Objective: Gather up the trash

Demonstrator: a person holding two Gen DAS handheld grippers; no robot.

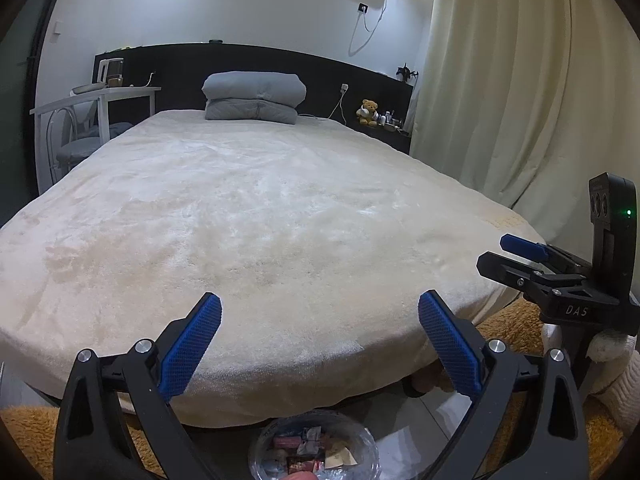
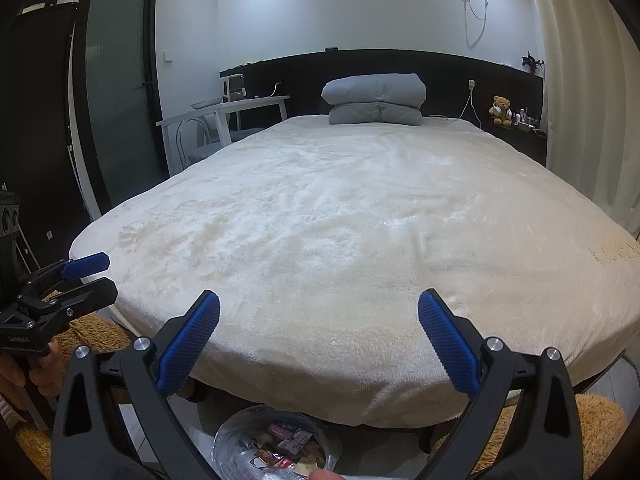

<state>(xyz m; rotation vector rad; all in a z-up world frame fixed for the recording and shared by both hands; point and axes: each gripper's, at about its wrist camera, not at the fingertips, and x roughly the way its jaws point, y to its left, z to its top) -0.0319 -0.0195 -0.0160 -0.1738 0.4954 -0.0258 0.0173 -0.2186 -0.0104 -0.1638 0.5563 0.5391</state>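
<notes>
A clear plastic trash bag (image 1: 314, 446) with several wrappers inside sits on the floor at the foot of the bed; it also shows in the right wrist view (image 2: 276, 446). My left gripper (image 1: 320, 320) is open and empty, held above the bag and facing the bed. My right gripper (image 2: 319, 318) is open and empty too, beside the left one. The right gripper shows at the right edge of the left wrist view (image 1: 520, 256), the left gripper at the left edge of the right wrist view (image 2: 80, 272). No trash shows on the cream blanket (image 1: 260, 220).
A large bed (image 2: 360, 220) fills both views, with folded grey bedding (image 1: 254, 98) at the headboard. A white desk and chair (image 1: 96, 112) stand left, a shelf with a teddy bear (image 1: 368, 112) right. Curtains (image 1: 520, 80) hang right. Orange fluffy rugs (image 1: 28, 436) lie on the floor.
</notes>
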